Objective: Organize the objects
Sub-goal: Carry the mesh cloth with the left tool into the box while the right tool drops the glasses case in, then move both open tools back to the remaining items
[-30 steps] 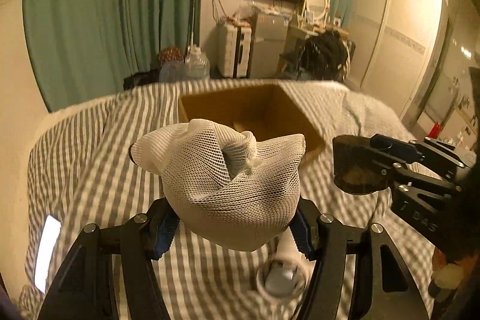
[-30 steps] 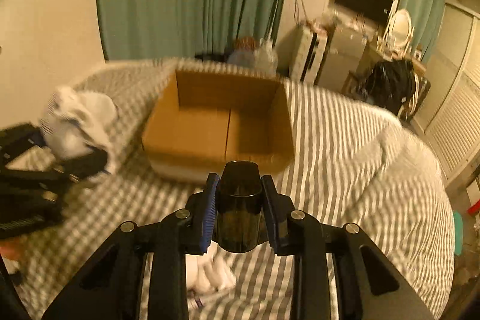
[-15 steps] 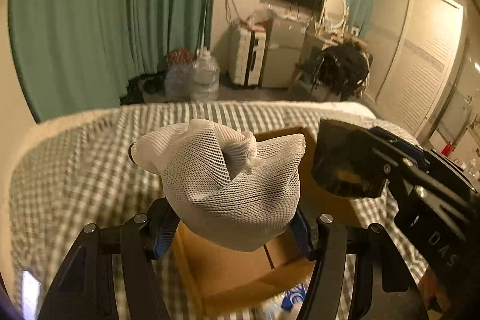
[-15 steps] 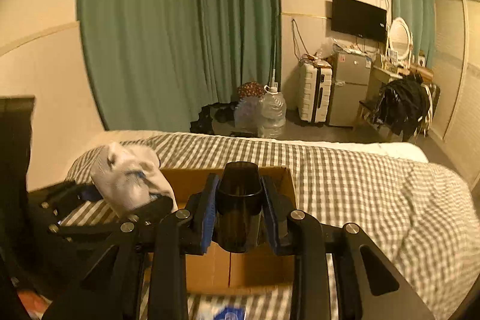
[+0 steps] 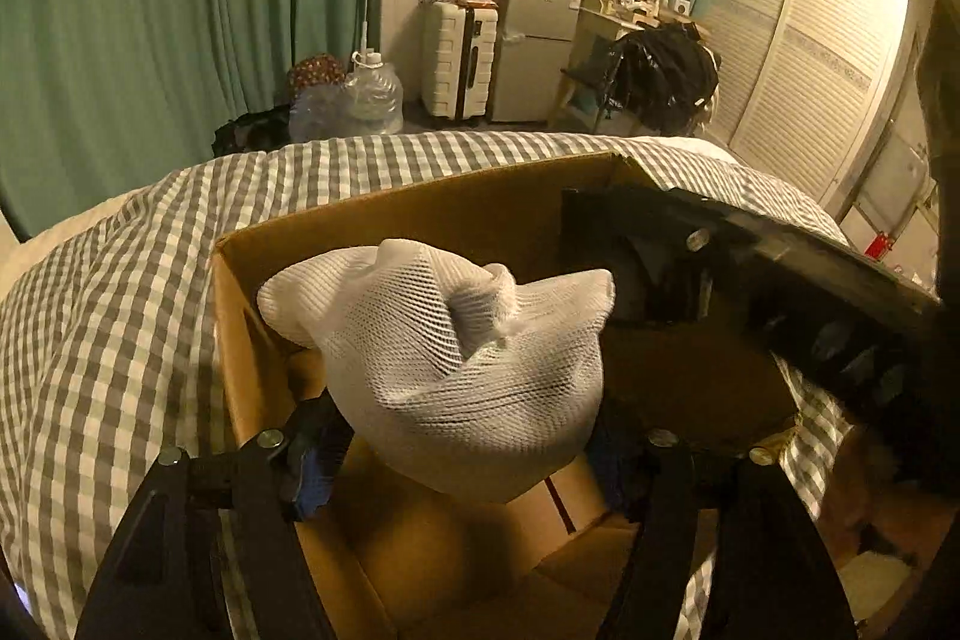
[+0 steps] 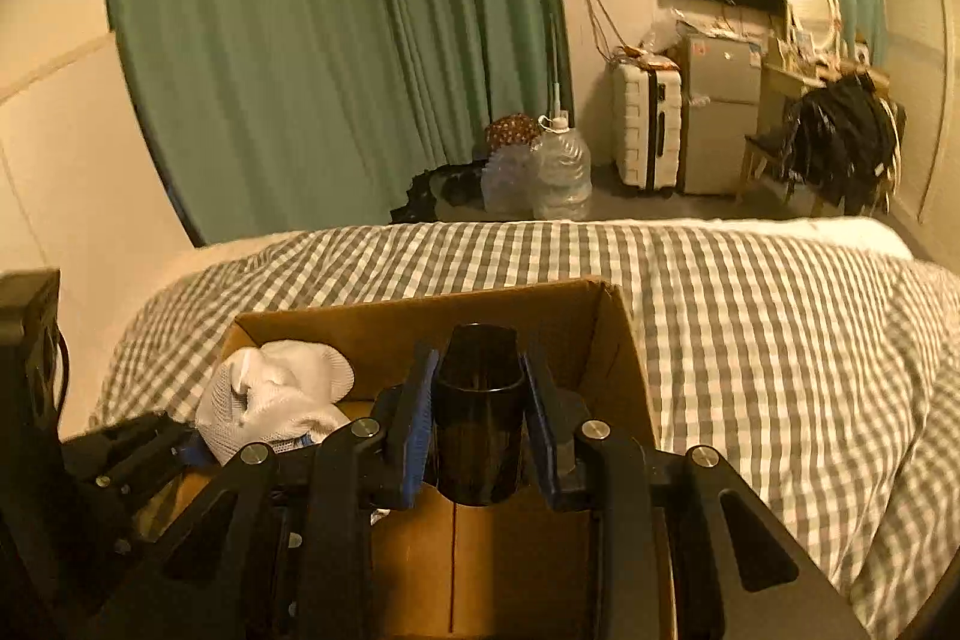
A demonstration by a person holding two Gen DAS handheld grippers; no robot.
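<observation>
A white mesh bundle (image 5: 456,358) sits between the jaws of my left gripper (image 5: 462,454), which are opening; its sides still rest against the blue pads. It hangs over the left part of an open cardboard box (image 5: 420,214). My right gripper (image 6: 477,430) is shut on a dark cylindrical cup (image 6: 477,400), upright over the box (image 6: 372,328) near its right wall. In the right wrist view the bundle (image 6: 276,394) and the left gripper (image 6: 150,448) show at the lower left. The right gripper's black body (image 5: 750,280) crosses the left wrist view and hides the box's right side.
The box lies on a bed with a grey-and-white checked cover (image 6: 750,340). Beyond the bed are a green curtain (image 6: 336,40), water jugs (image 6: 561,178), a white suitcase (image 6: 645,124), a small fridge (image 6: 723,112) and a chair draped with black clothes (image 6: 840,142).
Both grippers have moved forward and down with their loads, from in front of the box to over its inside. The left jaws stand a little wider than before.
</observation>
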